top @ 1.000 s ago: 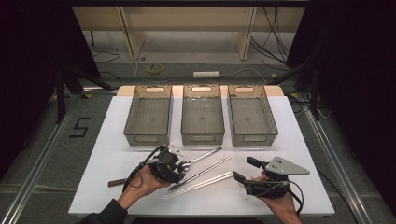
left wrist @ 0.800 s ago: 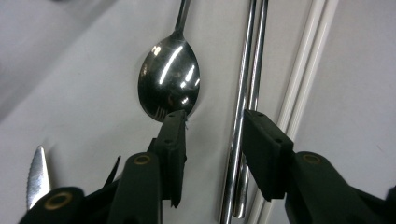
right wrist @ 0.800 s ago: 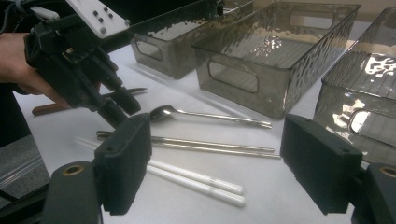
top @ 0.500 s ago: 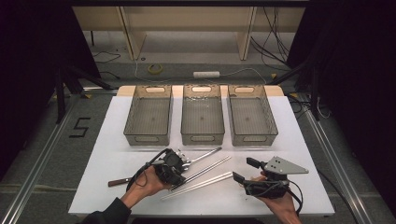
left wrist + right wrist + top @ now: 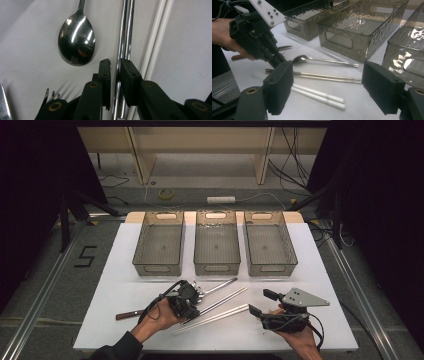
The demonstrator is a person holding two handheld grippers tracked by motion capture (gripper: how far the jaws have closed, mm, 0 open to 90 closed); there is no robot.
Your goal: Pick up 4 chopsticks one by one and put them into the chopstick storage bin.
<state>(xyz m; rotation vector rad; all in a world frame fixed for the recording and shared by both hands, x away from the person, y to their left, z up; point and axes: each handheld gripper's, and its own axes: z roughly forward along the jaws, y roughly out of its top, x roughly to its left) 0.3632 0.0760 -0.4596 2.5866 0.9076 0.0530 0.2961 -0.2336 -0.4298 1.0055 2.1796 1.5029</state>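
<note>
A pair of metal chopsticks (image 5: 220,301) (image 5: 124,30) lies slantwise on the white table (image 5: 320,270). My left gripper (image 5: 196,307) (image 5: 115,66) points down at the pair's near end. Its jaws have just been closing, and the pads now sit against the metal chopsticks on both sides. A steel spoon (image 5: 220,285) (image 5: 77,42) lies just beyond them. A pair of white chopsticks (image 5: 215,317) (image 5: 319,95) lies on the near side. My right gripper (image 5: 261,302) (image 5: 327,85) rests at the right, open, with nothing between its jaws.
Three clear plastic bins stand in a row behind the cutlery: left bin (image 5: 157,268), middle bin (image 5: 216,268), right bin (image 5: 272,268). A brown-handled knife (image 5: 131,314) lies to the left of the left hand. Fork tines (image 5: 52,96) show beside the left jaws.
The left gripper's jaws have narrowed around the near end of the metal chopsticks, and the hand has shifted slightly. The right gripper has stayed where it was.
</note>
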